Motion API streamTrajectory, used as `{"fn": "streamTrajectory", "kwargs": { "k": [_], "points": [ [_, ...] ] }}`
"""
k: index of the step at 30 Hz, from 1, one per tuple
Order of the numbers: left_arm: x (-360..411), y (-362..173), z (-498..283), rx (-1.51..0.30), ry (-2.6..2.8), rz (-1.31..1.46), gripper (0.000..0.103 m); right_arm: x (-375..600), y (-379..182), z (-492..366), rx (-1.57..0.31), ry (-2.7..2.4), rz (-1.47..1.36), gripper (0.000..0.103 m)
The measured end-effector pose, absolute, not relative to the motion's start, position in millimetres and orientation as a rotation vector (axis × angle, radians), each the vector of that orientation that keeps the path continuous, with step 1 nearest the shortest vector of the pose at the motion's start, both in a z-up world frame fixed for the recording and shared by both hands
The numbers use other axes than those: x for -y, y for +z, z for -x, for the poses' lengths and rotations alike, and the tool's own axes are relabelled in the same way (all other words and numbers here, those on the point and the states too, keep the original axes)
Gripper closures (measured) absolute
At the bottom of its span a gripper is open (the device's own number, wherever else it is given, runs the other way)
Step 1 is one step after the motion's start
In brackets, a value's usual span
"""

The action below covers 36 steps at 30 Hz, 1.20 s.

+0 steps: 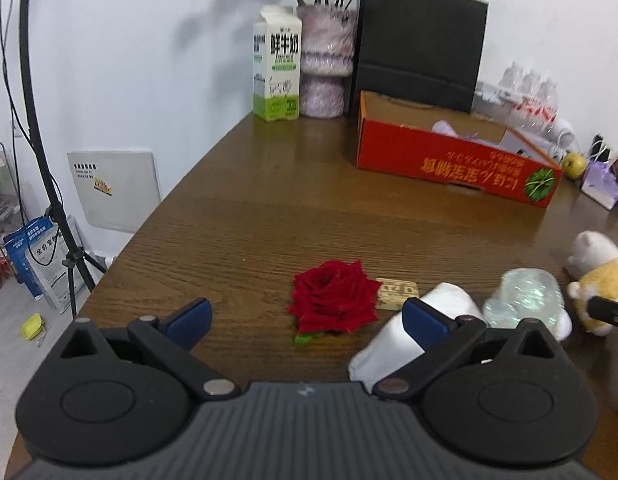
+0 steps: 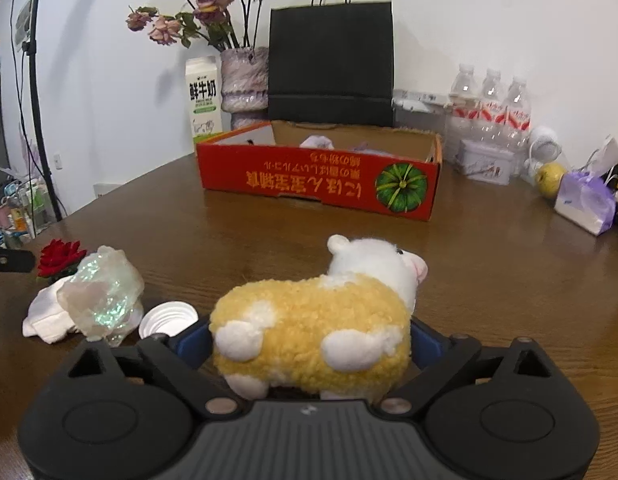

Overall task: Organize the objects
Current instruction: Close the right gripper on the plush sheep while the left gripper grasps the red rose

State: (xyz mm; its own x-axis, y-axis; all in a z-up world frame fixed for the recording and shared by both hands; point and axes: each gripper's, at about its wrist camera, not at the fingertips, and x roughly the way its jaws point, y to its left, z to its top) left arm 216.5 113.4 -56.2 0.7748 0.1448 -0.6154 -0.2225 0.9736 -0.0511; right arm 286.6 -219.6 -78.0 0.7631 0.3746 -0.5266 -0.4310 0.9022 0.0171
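Between your right gripper's (image 2: 311,346) blue pads sits the plush sheep (image 2: 313,336), yellow body with white patches, head pointing away toward the box; the jaws stand wide on either flank, and whether the pads actually press the fleece cannot be told. Just left of it on the wooden table (image 2: 489,280) lie a white ribbed cap (image 2: 168,317), an iridescent crumpled wrapper (image 2: 103,292) resting on a white cloth (image 2: 45,318), and beyond those a red rose head (image 2: 60,258). Your left gripper (image 1: 305,320) hovers with jaws spread and nothing between them; the rose (image 1: 335,299) lies a little ahead of its fingertips, a small tan card (image 1: 397,294) just to its right, then the cloth (image 1: 389,344), the wrapper (image 1: 525,298) and the sheep (image 1: 597,276) at the right edge. Farther back an open red cardboard box (image 2: 321,186) with a green pumpkin print stands mid-table, with pale items inside, too hidden to name. Behind it, against the wall: milk carton (image 2: 204,100), vase of dried roses (image 2: 245,80), black paper bag (image 2: 330,64). Right of the box: shrink-wrapped water bottles (image 2: 489,112), a small tin (image 2: 486,162), a yellow-green fruit (image 2: 550,178), a tissue pack (image 2: 587,204).
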Motion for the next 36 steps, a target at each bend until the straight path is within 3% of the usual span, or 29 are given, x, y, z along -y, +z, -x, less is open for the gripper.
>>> {"fn": "streamTrajectory", "kwargs": {
  "k": [10, 13, 16, 17, 18, 24, 36],
  "points": [
    [-123, -73, -254, -0.707, 0.21, 0.219, 0.0, 212, -72, -269, -0.447, 0.414, 0.174, 0.007],
    [-123, -76, -253, -0.683, 0.205, 0.248, 0.004, 212, -72, -269, -0.442, 0.41, 0.182, 0.007],
    [-127, -74, -250, -0.655, 0.194, 0.291, 0.03, 214, -72, -270, -0.445, 0.411, 0.177, 0.007],
    [-128, -73, -248, -0.647, 0.192, 0.302, 0.048, 214, -72, -270, -0.446, 0.412, 0.176, 0.007],
    [-129, -73, -247, -0.645, 0.193, 0.314, 0.055, 215, -72, -270, -0.445, 0.41, 0.175, 0.007],
    [-130, -69, -234, -0.588, 0.227, 0.332, 0.063, 218, -71, -269, -0.433, 0.401, 0.166, 0.007],
    [-103, -39, -219, -0.47, 0.2, 0.25, 0.065, 219, -69, -261, -0.378, 0.396, 0.168, 0.007]
  ]
}}
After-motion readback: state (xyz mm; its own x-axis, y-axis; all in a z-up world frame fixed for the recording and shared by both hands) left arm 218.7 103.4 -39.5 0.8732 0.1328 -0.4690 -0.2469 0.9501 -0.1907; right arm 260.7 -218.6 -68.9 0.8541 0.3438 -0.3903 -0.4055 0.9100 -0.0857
